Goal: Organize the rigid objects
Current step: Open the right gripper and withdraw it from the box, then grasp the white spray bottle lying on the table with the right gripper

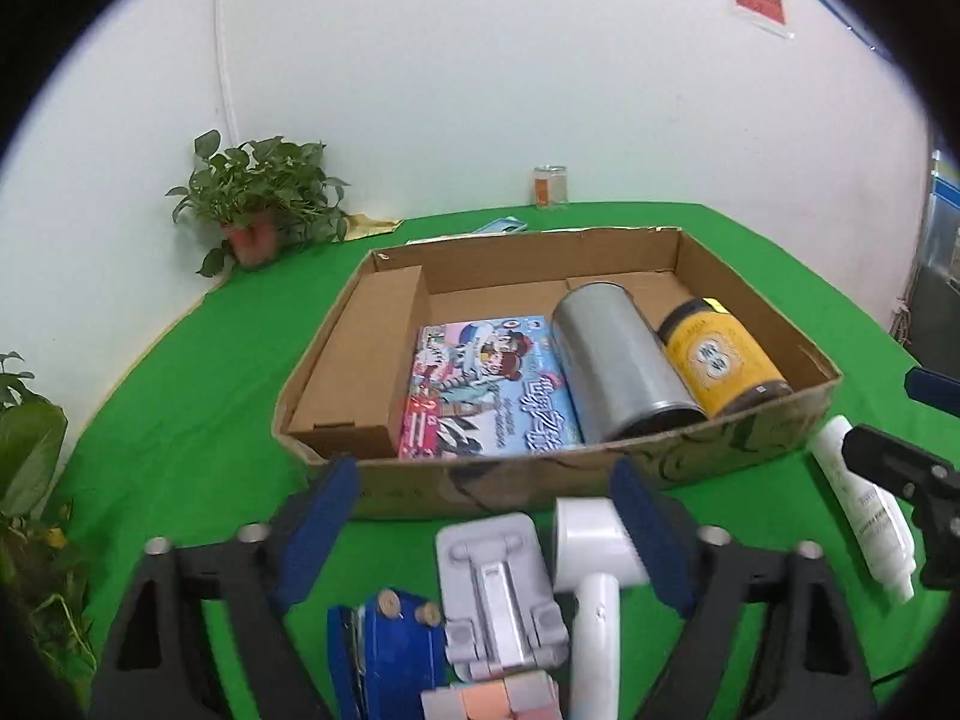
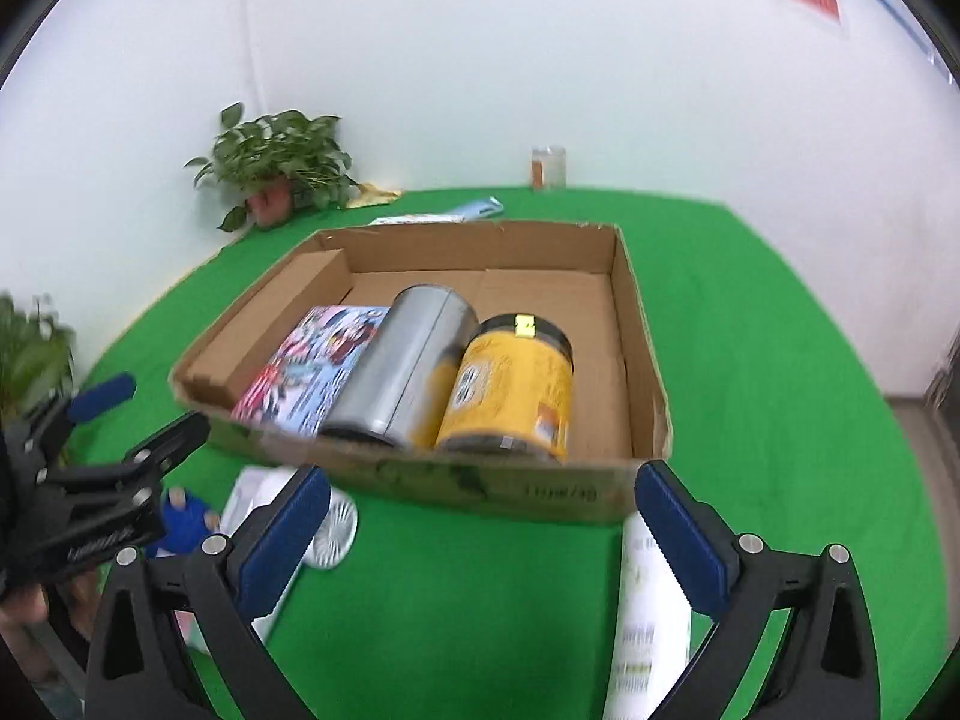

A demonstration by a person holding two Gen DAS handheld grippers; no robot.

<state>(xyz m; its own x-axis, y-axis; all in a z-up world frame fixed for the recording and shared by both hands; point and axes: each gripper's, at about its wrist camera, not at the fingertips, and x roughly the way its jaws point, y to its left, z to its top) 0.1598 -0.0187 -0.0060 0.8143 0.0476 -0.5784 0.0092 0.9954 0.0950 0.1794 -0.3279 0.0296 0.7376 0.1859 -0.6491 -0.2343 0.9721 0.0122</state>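
Under my left tongs (image 1: pixel 486 516), on the green cloth (image 1: pixel 180 420): a blue item with two round knobs (image 1: pixel 390 648), a grey folding stand (image 1: pixel 498 588), a white handled device (image 1: pixel 591 570) and, at the frame's bottom edge, a pink-and-grey block (image 1: pixel 492 699). The left jaws stand apart, gripping nothing; the stand and the white device's head show between the blue pads (image 1: pixel 318 534), but I cannot tell whether the right pad touches the device. My right tongs (image 2: pixel 483 516) are spread wide, released, nothing between the pads. A white tube (image 2: pixel 651 630) lies on the cloth just under the right finger, print blurred. In the right view the left tongs (image 2: pixel 114 480) appear at the left, above the blue item (image 2: pixel 186 519).

Next out: the cardboard box (image 1: pixel 600 480), open-topped, its near wall just beyond both sets of tips. Inside, left to right: a folded cardboard flap (image 1: pixel 360 360) along the left wall, a cartoon-printed flat box (image 1: pixel 489 387) lying flat, a silver can (image 1: pixel 618 360) on its side touching it, and a yellow jar (image 1: pixel 717 360) with dark lid on its side against the can. The box floor right of the jar is bare in the right view.

Far side: flat pale-blue items (image 1: pixel 498 227) behind the box, a small glass jar (image 1: pixel 551 186) at the wall, a potted plant (image 1: pixel 258 204) in the left corner. More leaves (image 1: pixel 30 456) at the left edge.
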